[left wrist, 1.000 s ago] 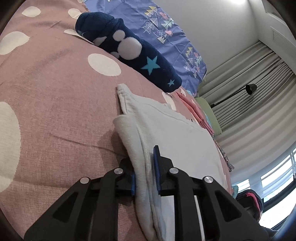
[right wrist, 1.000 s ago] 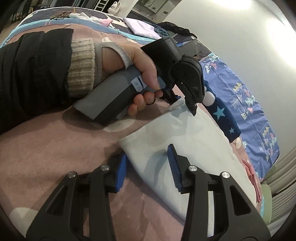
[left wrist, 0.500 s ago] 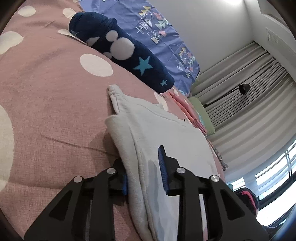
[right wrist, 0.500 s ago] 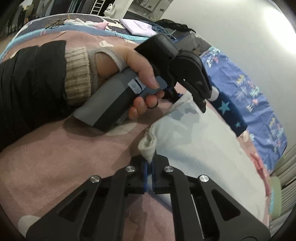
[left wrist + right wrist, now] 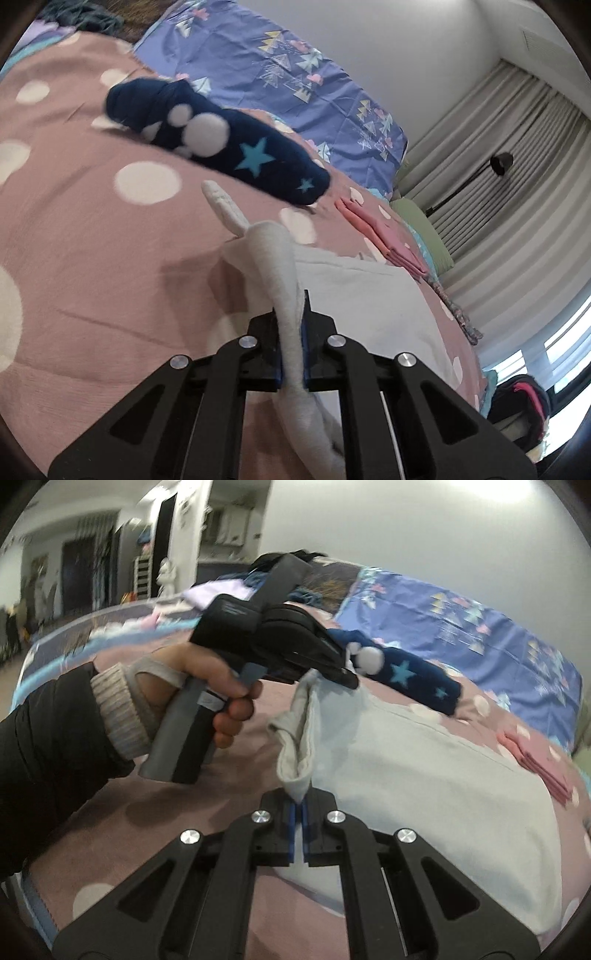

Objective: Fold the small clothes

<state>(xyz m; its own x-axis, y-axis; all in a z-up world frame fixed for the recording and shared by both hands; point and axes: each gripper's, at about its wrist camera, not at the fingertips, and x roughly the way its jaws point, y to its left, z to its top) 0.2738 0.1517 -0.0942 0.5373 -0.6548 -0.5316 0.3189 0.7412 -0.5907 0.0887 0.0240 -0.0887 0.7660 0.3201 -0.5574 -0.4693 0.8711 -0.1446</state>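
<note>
**Both grippers pinch the white garment's edge**

Places are given from the white garment (image 5: pixel 373 295), which lies on the pink dotted bedspread (image 5: pixel 81 266).

Left of the garment in the right wrist view, a hand (image 5: pixel 195 686) in a black sleeve (image 5: pixel 48 746) with a knit cuff grips the handle of the left gripper (image 5: pixel 349 681). That gripper's tip meets the garment's raised near corner. In its own view the left gripper (image 5: pixel 291 350) has just been closing, and its blue pads are clamped on a thick folded edge of the garment, which rises from the jaws in a tall ridge.

The right gripper (image 5: pixel 298 823) has its jaws pressed together on another corner of the garment, lifted into a small peak above the pads.

Beyond the garment lies a navy sock (image 5: pixel 218 144) with white spots and blue stars. Behind the sock is a blue patterned pillow (image 5: pixel 295 92). To the right of the garment sits a pink folded stack (image 5: pixel 384 236), just beside it, with grey curtains (image 5: pixel 517 192) further right.
</note>
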